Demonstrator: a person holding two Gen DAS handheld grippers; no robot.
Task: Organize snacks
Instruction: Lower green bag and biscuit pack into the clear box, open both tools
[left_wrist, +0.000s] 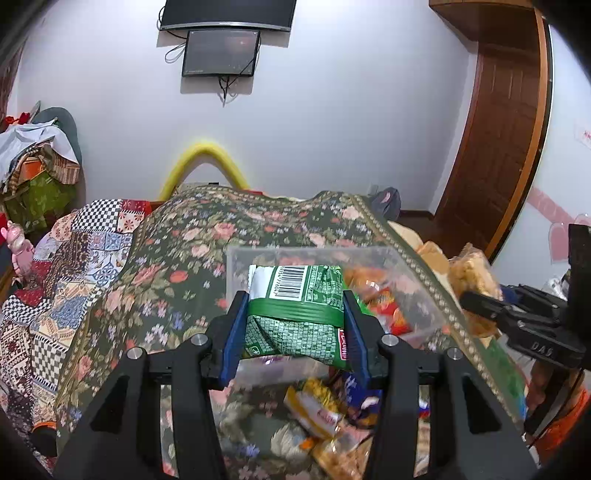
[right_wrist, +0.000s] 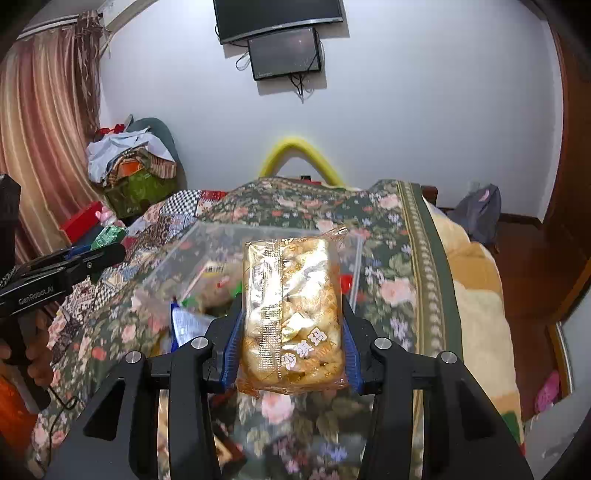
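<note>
My left gripper (left_wrist: 293, 306) is shut on a green snack packet (left_wrist: 299, 314) with a barcode, held above the bed. Behind the packet stands a clear plastic box (left_wrist: 314, 254) with orange packets inside. My right gripper (right_wrist: 291, 314) is shut on a clear packet of golden pastry pieces (right_wrist: 291, 306); this packet (left_wrist: 472, 277) and the right gripper (left_wrist: 480, 306) also show at the right edge of the left wrist view. The clear box (right_wrist: 199, 251) lies behind and left of the pastry packet. The left gripper (right_wrist: 107, 254) reaches in from the left, green packet (right_wrist: 109, 236) at its tip.
A floral bedspread (left_wrist: 177, 273) covers the bed, a patchwork quilt (left_wrist: 74, 251) at its left. Several loose snack packets (left_wrist: 317, 410) lie on the spread below my left gripper. A blue packet (right_wrist: 188, 325) lies near the box. Piled clothes (right_wrist: 133, 162), a wooden door (left_wrist: 506, 129), wall screens (right_wrist: 284, 51).
</note>
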